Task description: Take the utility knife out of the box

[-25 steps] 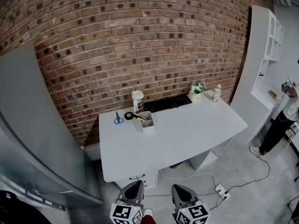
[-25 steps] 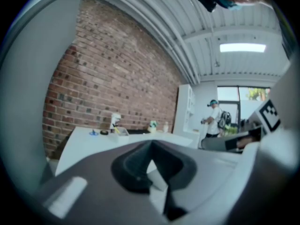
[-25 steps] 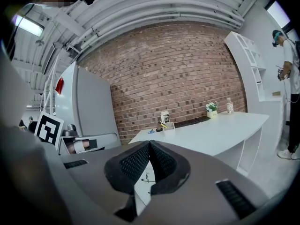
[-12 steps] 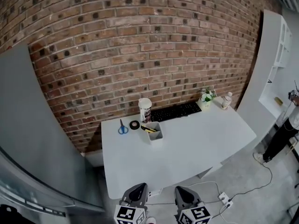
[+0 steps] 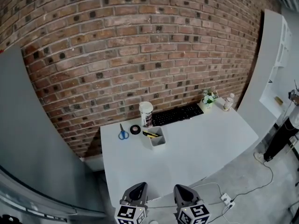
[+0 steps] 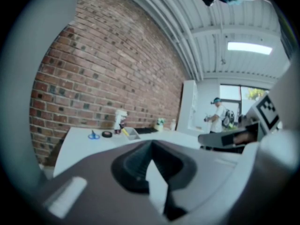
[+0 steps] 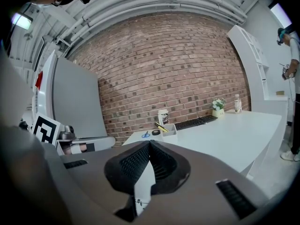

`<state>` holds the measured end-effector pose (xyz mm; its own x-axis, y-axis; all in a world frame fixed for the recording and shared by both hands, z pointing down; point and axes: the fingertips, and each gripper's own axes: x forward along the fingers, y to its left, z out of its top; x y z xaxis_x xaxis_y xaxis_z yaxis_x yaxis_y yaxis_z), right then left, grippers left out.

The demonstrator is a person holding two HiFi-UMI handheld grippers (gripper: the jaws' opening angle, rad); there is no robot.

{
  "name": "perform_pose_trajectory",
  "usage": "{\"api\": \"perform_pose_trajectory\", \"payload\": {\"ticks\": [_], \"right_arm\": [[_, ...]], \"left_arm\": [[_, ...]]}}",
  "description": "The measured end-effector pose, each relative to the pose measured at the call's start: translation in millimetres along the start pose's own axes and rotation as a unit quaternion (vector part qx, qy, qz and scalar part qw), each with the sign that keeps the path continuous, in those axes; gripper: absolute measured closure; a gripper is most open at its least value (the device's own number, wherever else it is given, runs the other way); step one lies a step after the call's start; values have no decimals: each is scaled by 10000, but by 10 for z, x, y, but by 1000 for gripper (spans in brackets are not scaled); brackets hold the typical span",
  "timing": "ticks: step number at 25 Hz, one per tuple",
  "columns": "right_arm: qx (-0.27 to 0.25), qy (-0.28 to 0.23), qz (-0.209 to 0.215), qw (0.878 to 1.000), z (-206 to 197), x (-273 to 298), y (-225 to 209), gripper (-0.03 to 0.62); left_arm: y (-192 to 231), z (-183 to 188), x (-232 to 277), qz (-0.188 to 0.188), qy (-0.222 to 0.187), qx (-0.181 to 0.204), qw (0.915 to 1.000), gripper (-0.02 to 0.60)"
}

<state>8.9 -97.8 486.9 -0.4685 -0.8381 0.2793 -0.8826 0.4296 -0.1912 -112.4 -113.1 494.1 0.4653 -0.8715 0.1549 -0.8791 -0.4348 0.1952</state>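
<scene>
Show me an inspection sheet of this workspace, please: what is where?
Surface: white table, things grouped near its back edge.
Job's things: yellow utility knife lies tilted in the small box, untouched.
Clutter: scissors, tape roll, cup, keyboard, plant, bottle.
Grippers: left gripper and right gripper before the table's near edge, both shut, empty.
Cables: white cable and power strip on the floor.
Surroundings: brick wall, white shelves, a person at the right.
</scene>
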Motion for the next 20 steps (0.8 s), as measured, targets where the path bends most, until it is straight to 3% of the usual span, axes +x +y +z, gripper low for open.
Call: {"api": "perform_pose_trajectory", "payload": {"ticks": [9,20], "right_arm": [[-19,52,-37,10000,22,143,-28,586],[-5,28,-98,9999,213,538,-511,586]], "left_arm": [[81,-34,154,-37,128,-11,9999,577],[320,-11,788,156,341,37,9993,575]]}}
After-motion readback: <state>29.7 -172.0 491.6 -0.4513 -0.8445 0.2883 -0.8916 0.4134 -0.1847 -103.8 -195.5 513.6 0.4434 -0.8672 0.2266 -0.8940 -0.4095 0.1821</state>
